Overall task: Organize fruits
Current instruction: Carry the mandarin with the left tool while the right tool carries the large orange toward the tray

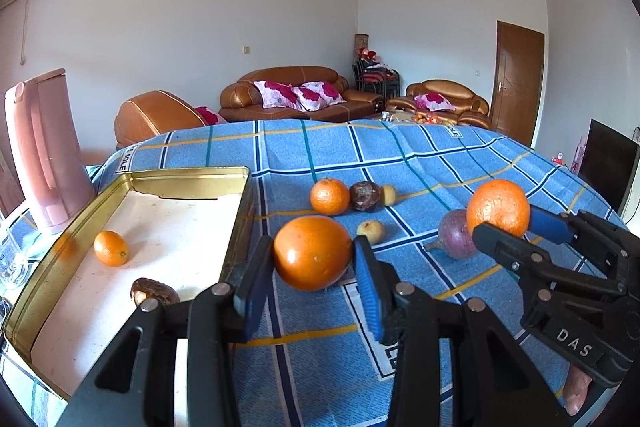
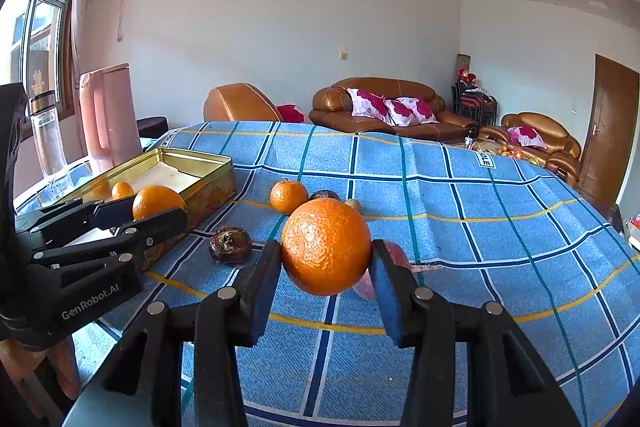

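The table (image 1: 460, 163) lies bare beyond the fruit, right of the tin (image 1: 192, 173). Left gripper (image 1: 314, 259) clamps a smooth orange (image 1: 312, 253) just off the tin's right rim, seemingly lifted. Right gripper (image 2: 326, 255) clamps a pitted orange (image 2: 326, 247), well right of the tin.

A pink jug (image 2: 106, 115) and a clear bottle (image 2: 48, 135) stand by the window (image 2: 36, 39), with brown sofas (image 2: 384, 111) and a door (image 2: 610, 131) far behind.
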The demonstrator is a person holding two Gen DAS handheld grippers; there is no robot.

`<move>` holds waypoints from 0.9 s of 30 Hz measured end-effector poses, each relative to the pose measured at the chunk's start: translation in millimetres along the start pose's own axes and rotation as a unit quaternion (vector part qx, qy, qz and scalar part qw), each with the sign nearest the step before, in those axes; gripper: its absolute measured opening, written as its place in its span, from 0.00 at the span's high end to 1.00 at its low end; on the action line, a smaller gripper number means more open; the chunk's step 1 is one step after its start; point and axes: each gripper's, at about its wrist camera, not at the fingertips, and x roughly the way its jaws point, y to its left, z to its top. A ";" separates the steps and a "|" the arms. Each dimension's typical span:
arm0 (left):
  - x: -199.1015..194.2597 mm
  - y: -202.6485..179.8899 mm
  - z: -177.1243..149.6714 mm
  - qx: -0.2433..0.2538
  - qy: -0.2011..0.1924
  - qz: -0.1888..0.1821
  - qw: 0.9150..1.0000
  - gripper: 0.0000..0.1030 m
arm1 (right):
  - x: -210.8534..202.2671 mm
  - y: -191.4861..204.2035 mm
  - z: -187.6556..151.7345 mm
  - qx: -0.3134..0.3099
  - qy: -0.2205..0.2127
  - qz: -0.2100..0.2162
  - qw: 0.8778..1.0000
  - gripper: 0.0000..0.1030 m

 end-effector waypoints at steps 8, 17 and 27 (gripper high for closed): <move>-8.4 0.3 -0.3 -0.001 -0.022 0.006 1.000 0.60 | -4.6 0.7 -1.5 -0.003 -0.011 0.002 1.000 0.54; -15.6 -3.6 -0.5 0.008 -0.043 0.013 0.999 0.60 | -8.4 3.0 -2.1 -0.008 -0.023 0.003 1.000 0.54; -26.3 -7.0 -2.6 0.015 -0.068 0.022 0.997 0.60 | -14.7 2.7 -2.4 -0.008 -0.040 0.001 0.999 0.54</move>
